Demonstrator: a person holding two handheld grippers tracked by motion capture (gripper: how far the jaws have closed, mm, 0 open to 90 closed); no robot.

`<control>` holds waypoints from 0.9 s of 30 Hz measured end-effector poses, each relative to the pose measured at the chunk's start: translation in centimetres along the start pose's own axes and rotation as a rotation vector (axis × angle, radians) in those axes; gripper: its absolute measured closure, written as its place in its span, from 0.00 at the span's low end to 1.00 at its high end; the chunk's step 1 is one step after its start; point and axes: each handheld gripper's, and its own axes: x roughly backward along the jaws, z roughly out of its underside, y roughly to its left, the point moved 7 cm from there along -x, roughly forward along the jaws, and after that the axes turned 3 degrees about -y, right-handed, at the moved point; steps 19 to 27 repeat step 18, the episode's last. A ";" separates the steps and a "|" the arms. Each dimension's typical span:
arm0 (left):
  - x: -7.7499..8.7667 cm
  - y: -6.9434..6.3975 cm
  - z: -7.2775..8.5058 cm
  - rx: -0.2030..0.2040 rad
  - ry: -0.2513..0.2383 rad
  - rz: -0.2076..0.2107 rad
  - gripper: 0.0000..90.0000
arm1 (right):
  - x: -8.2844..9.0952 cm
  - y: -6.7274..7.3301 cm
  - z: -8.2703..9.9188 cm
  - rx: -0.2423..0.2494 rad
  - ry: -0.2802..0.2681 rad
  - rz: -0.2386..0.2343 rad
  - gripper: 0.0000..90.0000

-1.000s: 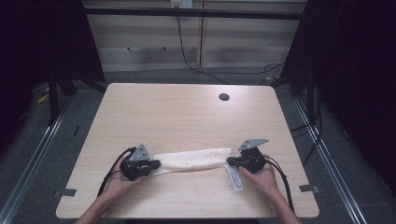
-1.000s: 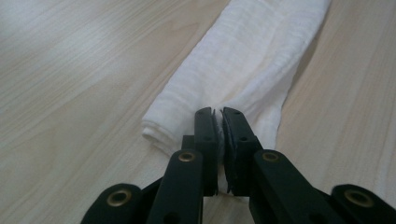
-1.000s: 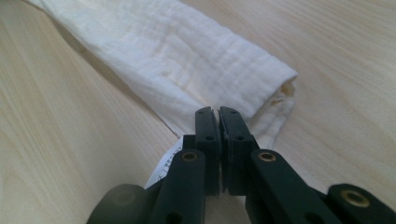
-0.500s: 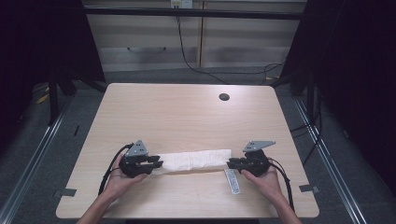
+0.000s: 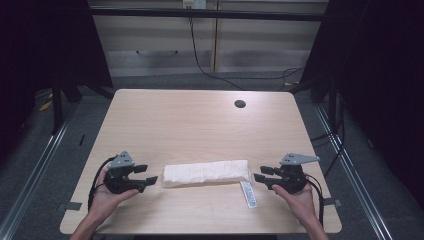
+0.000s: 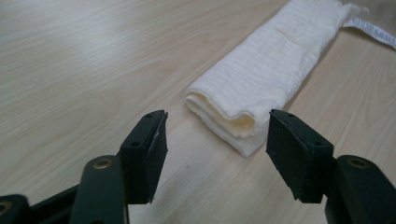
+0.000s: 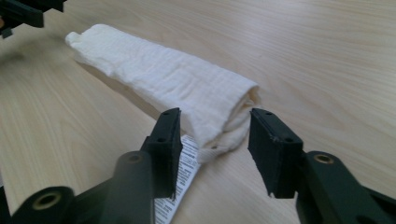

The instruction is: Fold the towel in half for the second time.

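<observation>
High view, cloth: the folded cloth lies crosswise on the near part of the table, its label trailing off the right end toward me.
High view, my grippers: my left gripper sits just off the cloth's left end and my right gripper just off its right end; neither touches the cloth.
High view, change: half a second ago both grippers were at the cloth's ends; now both have drawn back outward and the cloth lies released, about where it was.
Left gripper view: my jaws stand wide with nothing between them, framing the near end of the cloth, whose folded layers face me.
Right gripper view: my jaws are spread and empty, the other cloth end just beyond them and the label running under the left jaw.
Step in hand, as I judge it: letting go and backing off.
How to do it well: pull straight back, low and level, jaws kept apart so no layer snags, and watch the right jaw near the label.
</observation>
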 end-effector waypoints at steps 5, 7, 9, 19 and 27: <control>1.5 1.0 0.8 0.045 -0.026 -0.022 0.36 | 1.0 -0.7 0.5 -0.022 -0.026 0.040 0.53; 1.9 1.4 1.6 0.070 -0.025 -0.027 0.34 | 1.6 -1.2 0.5 -0.030 -0.038 0.064 0.51; 2.2 1.7 2.2 0.100 -0.021 -0.017 0.29 | 2.3 -2.0 0.8 -0.043 -0.050 0.085 0.48; 3.0 3.3 3.7 0.201 -0.069 -0.068 0.18 | 3.6 -3.3 1.5 -0.096 -0.116 0.164 0.42; 3.0 3.3 3.7 0.201 -0.069 -0.068 0.18 | 3.6 -3.3 1.5 -0.096 -0.116 0.164 0.42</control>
